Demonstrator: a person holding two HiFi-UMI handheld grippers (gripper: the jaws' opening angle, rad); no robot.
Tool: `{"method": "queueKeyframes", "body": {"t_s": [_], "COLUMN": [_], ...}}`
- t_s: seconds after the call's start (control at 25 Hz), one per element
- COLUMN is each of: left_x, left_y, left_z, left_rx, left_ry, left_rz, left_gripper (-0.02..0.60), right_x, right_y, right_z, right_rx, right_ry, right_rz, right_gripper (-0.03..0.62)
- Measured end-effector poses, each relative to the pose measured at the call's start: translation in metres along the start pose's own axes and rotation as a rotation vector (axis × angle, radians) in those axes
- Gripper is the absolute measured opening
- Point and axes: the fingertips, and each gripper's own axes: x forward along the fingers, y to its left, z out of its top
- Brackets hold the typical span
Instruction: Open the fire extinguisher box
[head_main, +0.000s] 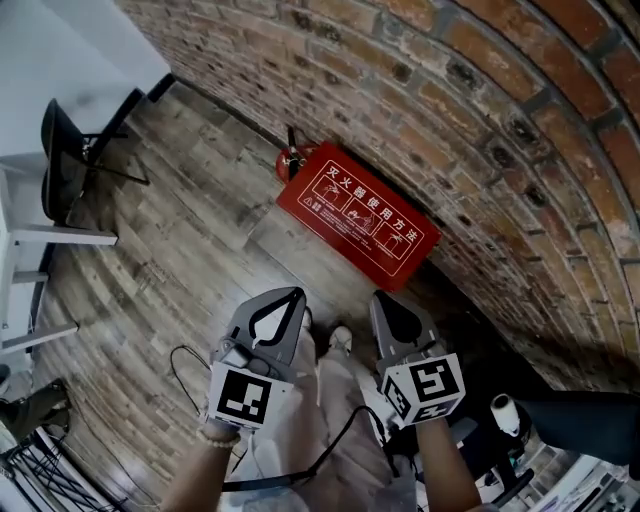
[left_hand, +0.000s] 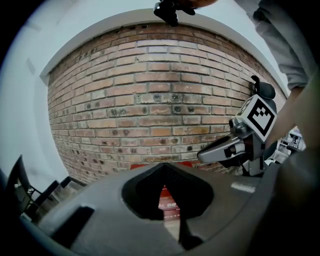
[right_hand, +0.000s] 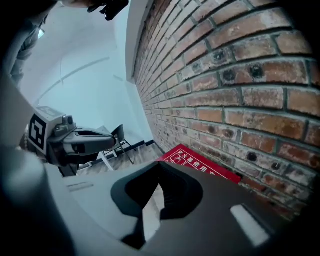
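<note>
The red fire extinguisher box (head_main: 358, 215) lies closed on the wooden floor against the brick wall (head_main: 480, 120), white print on its lid. It shows through the jaw window in the left gripper view (left_hand: 169, 204) and beyond the jaws in the right gripper view (right_hand: 200, 162). A red extinguisher top (head_main: 290, 160) pokes out at the box's far left end. My left gripper (head_main: 293, 294) and right gripper (head_main: 384, 298) hover side by side, short of the box and above the floor. Both are shut and empty, touching nothing.
A black chair (head_main: 65, 160) and a white desk frame (head_main: 50, 238) stand at the left. Cables (head_main: 185, 360) trail on the floor near my legs. Dark gear and a white-tipped object (head_main: 503, 412) sit at the lower right by the wall.
</note>
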Motion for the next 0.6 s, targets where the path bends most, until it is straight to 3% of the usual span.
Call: {"method": "queueKeyframes", "body": {"t_s": [0.48,0.6], "left_x": [0.057,0.067], "left_y": [0.013,0.014], "left_z": [-0.090,-0.113], "left_rx": [0.014,0.027], "left_ry": [0.094,0.128], "left_rz": [-0.046,-0.063], "left_gripper": [-0.002,-0.002], "right_x": [0.061,0.071], "right_y": [-0.007,-0.012], "right_z": [-0.069,-0.085], "right_rx": [0.125,0.174], "right_ry": [0.080,0.097], "right_rz": [0.086,0.092], "right_gripper": [-0.004,0.024]}}
